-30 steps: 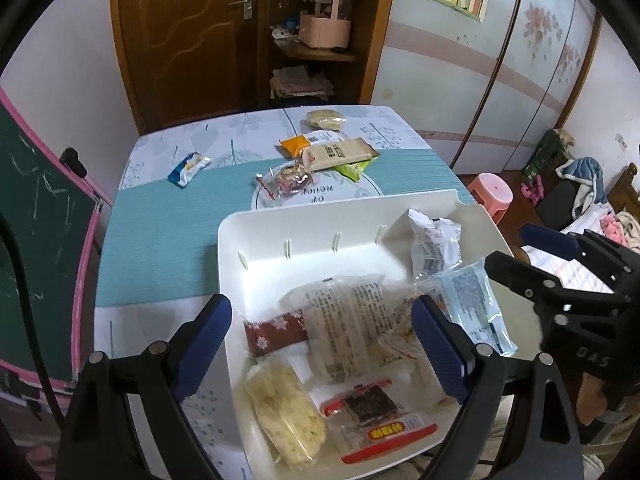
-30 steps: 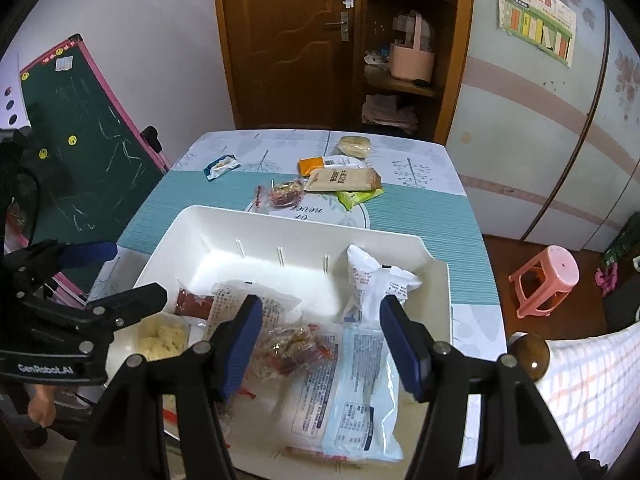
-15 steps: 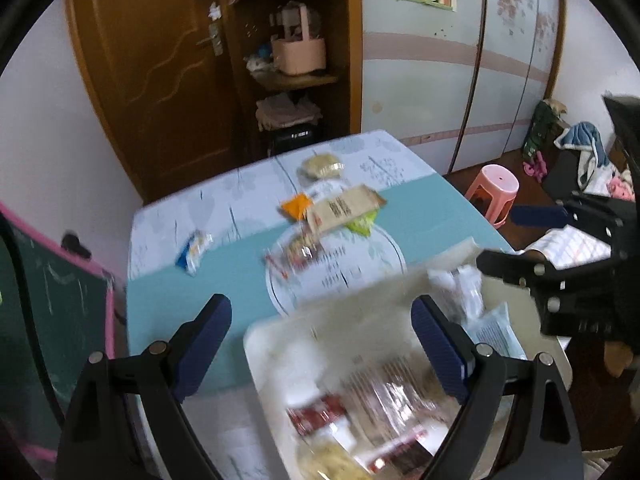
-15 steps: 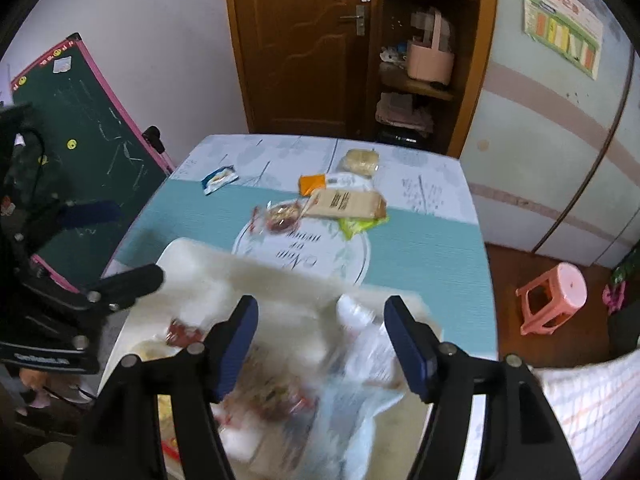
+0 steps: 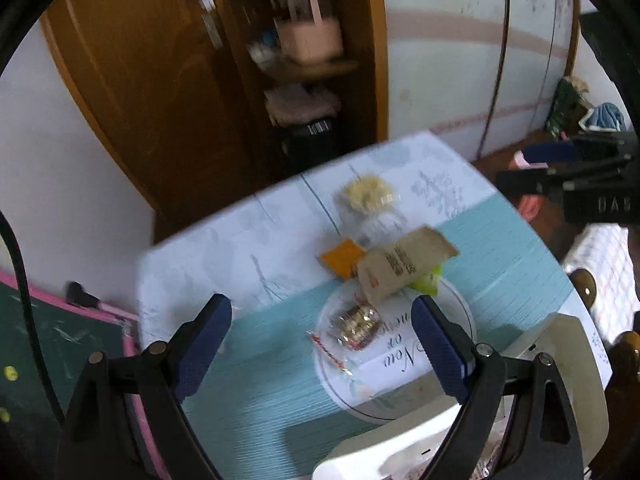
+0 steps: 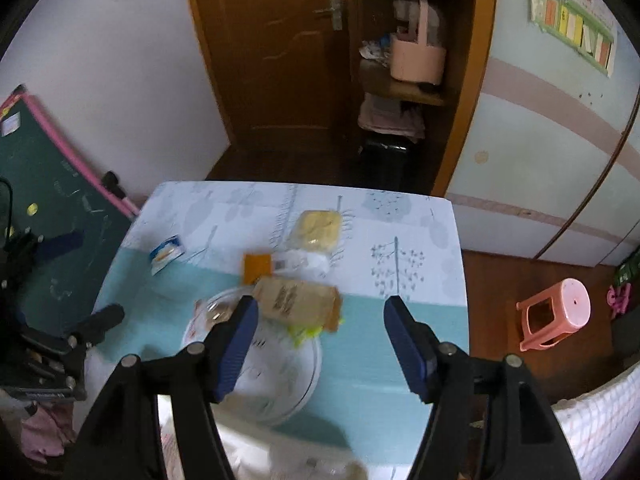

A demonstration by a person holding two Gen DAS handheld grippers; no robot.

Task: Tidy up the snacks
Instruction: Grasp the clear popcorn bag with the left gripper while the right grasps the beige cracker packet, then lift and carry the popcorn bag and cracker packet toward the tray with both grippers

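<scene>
Loose snacks lie on the table: a brown paper packet (image 5: 402, 264) (image 6: 298, 300), an orange packet (image 5: 342, 256) (image 6: 257, 266), a yellow cake in clear wrap (image 5: 368, 196) (image 6: 318, 226), a clear-wrapped nut snack (image 5: 356, 326) (image 6: 214, 310), a green packet (image 5: 428, 280) and a blue-white packet (image 6: 166, 254). The white tray (image 5: 384, 452) shows only at the bottom edge. My left gripper (image 5: 320, 350) is open and empty above the nut snack. My right gripper (image 6: 320, 344) is open and empty above the brown packet.
The table has a teal cloth (image 5: 256, 380) with a round white print (image 6: 276, 372). A green chalkboard with pink frame (image 6: 44, 184) leans at the left. A pink stool (image 6: 558, 314) stands on the floor at the right. A wooden door and shelf (image 6: 400, 64) are behind.
Both grippers have lifted off the tray and moved forward over the table. The tray of snacks has dropped almost out of both views. Both stay open and empty.
</scene>
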